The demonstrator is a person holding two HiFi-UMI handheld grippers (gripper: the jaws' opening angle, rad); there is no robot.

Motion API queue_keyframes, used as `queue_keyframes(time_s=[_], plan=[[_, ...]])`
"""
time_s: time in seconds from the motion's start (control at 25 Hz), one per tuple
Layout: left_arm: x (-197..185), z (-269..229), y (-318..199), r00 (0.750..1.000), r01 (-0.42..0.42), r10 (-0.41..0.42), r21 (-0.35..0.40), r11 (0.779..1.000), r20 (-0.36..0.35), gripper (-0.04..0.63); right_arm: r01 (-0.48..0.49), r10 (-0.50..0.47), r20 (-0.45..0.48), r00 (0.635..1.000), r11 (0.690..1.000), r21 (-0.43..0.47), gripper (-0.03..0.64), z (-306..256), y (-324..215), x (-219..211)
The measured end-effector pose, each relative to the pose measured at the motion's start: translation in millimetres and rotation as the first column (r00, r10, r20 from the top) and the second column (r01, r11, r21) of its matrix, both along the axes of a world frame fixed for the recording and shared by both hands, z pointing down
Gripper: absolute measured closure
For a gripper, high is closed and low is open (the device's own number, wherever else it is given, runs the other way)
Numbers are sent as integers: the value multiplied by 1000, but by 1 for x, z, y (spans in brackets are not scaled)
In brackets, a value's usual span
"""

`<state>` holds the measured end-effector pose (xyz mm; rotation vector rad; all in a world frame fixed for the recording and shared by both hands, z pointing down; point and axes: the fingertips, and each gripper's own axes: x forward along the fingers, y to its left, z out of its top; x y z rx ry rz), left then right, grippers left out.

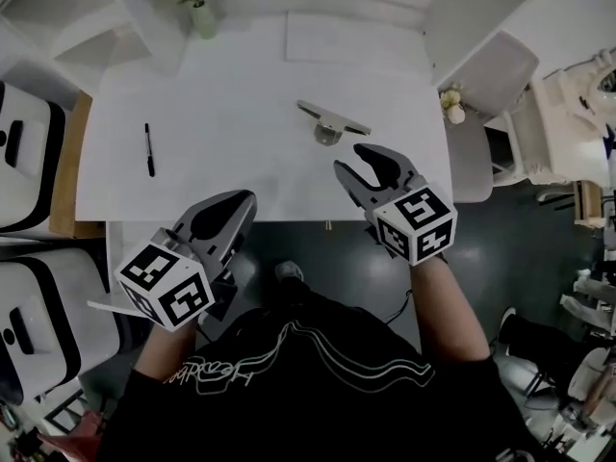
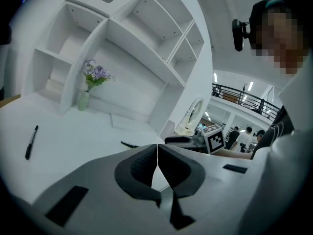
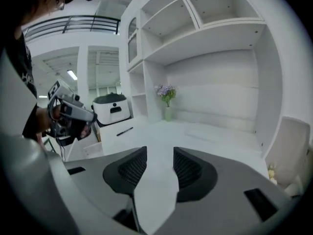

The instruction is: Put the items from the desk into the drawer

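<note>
A black pen (image 1: 149,149) lies on the left part of the white desk (image 1: 241,176); it also shows in the left gripper view (image 2: 31,142) and the right gripper view (image 3: 124,131). A flat metal piece with a round part (image 1: 331,120) rests right of the desk's middle, its dark end visible (image 2: 129,144). My right gripper (image 1: 348,158) hovers over the desk's front edge just below that piece, jaws open and empty (image 3: 160,160). My left gripper (image 1: 236,202) hangs off the front edge at the lower left, shut on nothing (image 2: 157,153).
A vase of purple flowers (image 1: 200,8) stands at the desk's back left, under white shelving (image 2: 146,38). A pale chair (image 1: 491,75) sits at the right. White bin-like units (image 1: 24,152) stand at the left. A white panel (image 1: 108,306) juts out below the desk's front left.
</note>
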<state>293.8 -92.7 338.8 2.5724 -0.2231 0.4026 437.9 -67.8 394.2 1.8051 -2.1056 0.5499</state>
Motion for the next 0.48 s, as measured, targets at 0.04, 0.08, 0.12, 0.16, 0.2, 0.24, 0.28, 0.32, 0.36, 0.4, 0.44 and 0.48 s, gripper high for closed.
queue_keyframes(time_s=[0.04, 0.08, 0.12, 0.16, 0.2, 0.24, 0.28, 0.32, 0.36, 0.4, 0.44, 0.48], plan=[[3, 1, -4, 1000, 5, -5, -3, 1000, 3, 572, 6, -7, -38, 999, 1000, -20, 459, 9, -8, 7], [6, 2, -8, 1000, 9, -9, -4, 1000, 5, 572, 14, -18, -76, 997, 999, -42, 459, 18, -16, 12], [8, 2, -12, 1000, 12, -12, -4, 1000, 9, 572, 23, -30, -111, 993, 998, -65, 459, 27, -23, 17], [10, 4, -16, 1000, 16, -16, -2, 1000, 13, 572, 31, -44, -144, 989, 996, -87, 459, 35, -30, 21], [11, 5, -20, 1000, 22, -22, -2, 1000, 16, 572, 39, -58, -174, 983, 993, -108, 459, 43, -36, 24], [12, 7, -24, 999, 28, -28, -4, 1000, 19, 572, 47, -73, -205, 976, 991, -128, 459, 50, -42, 27], [12, 10, -29, 999, 36, -36, -8, 999, 23, 572, 54, -88, -237, 968, 987, -148, 459, 58, -47, 30], [13, 12, -33, 999, 43, -42, -12, 999, 27, 572, 60, -104, -269, 957, 984, -168, 459, 65, -53, 34], [13, 15, -37, 998, 48, -48, -15, 999, 31, 572, 64, -119, -301, 946, 980, -186, 459, 72, -59, 38], [12, 18, -40, 998, 52, -52, -18, 998, 36, 572, 68, -133, -331, 934, 977, -202, 459, 79, -64, 41], [12, 20, -43, 998, 56, -55, -20, 998, 41, 572, 71, -146, -356, 923, 974, -217, 459, 85, -70, 45], [12, 22, -45, 997, 61, -60, -23, 998, 45, 572, 74, -159, -378, 912, 970, -231, 459, 91, -75, 48]])
